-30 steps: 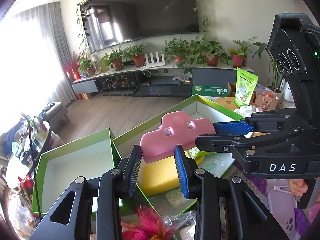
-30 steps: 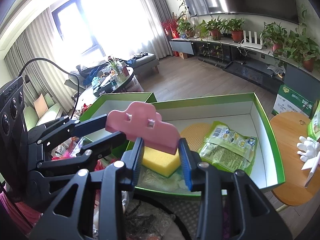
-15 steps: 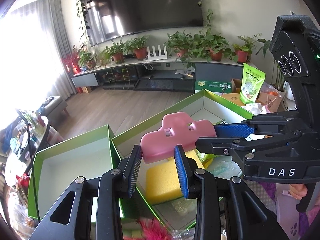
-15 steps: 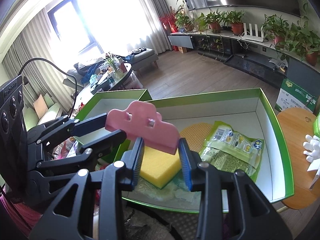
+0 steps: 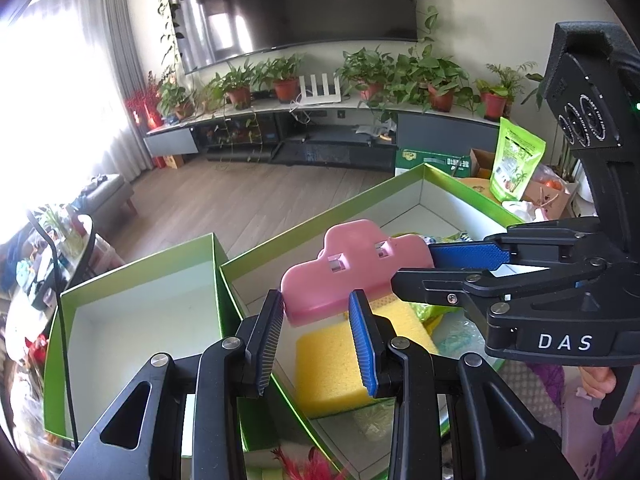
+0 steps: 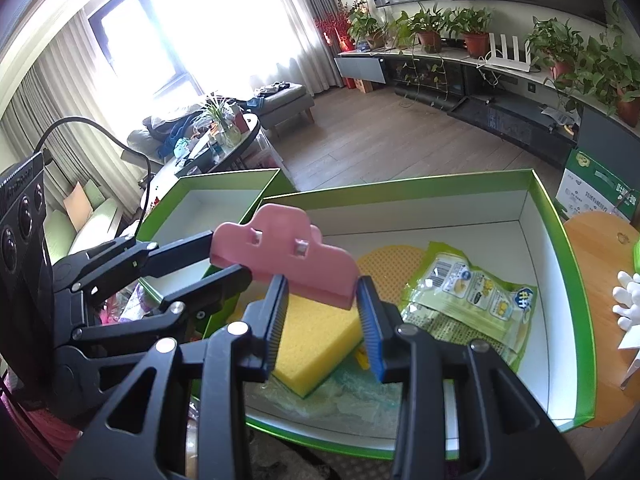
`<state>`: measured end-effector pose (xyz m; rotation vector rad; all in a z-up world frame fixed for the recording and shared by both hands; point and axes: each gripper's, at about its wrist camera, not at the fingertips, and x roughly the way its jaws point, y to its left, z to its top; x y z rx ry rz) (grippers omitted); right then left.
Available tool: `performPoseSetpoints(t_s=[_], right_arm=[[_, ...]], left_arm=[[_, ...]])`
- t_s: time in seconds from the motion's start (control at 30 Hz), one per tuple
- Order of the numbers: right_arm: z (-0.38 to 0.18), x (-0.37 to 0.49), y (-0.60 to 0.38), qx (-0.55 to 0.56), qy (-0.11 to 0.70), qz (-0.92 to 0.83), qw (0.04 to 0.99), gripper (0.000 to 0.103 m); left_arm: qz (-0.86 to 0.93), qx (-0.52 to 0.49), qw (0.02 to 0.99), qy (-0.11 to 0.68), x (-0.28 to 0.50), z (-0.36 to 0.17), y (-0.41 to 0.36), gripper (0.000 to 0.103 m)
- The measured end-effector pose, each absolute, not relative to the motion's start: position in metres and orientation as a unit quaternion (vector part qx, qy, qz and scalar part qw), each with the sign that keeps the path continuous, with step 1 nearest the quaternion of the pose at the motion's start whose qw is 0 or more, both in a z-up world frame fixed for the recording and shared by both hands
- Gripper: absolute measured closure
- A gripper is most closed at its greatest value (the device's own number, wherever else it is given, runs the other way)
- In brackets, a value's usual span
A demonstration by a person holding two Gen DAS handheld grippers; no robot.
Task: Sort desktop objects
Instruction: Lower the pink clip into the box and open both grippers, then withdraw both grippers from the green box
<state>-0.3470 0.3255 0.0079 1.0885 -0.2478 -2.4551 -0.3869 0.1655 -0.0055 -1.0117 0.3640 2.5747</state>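
The large green box (image 6: 552,248) fills the lower right of the right wrist view, a yellow sponge (image 6: 316,336) inside. Directly above it, the pink cloud-shaped clip (image 6: 288,260) hangs lengthwise between both tongs: left gripper (image 5: 316,336) and right gripper (image 6: 322,320) each clamp one end.

1. white letters "das" read on the black body of the right gripper (image 5: 472,268), seen from the left wrist view.
2. green pouch (image 5: 517,160) on the far table: print present, too small to read.
3. green carton (image 6: 600,190) and snack packet (image 6: 472,292): characters visible, not legible.
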Motion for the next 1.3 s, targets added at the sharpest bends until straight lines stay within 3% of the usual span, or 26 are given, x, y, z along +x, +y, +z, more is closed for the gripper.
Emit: performPoseSetpoints(t_s=[1.1,1.23,1.3], right_arm=[[0.001,-0.353,0.333,0.416,-0.079,-0.884,0.196,0.066],[0.006,-0.342,0.338,0.412,-0.071,-0.889,0.183,0.046],[0.009,-0.336,0.340,0.409,-0.069,-0.892,0.181,0.041]], left_arm=[[0.898,-0.383,0.160,0.146,-0.394,-0.017,0.162,0.070],[0.903,-0.368,0.147,0.167,-0.386,-0.013,0.165,0.069],[0.903,-0.368,0.148,0.168,-0.383,-0.011,0.167,0.062]])
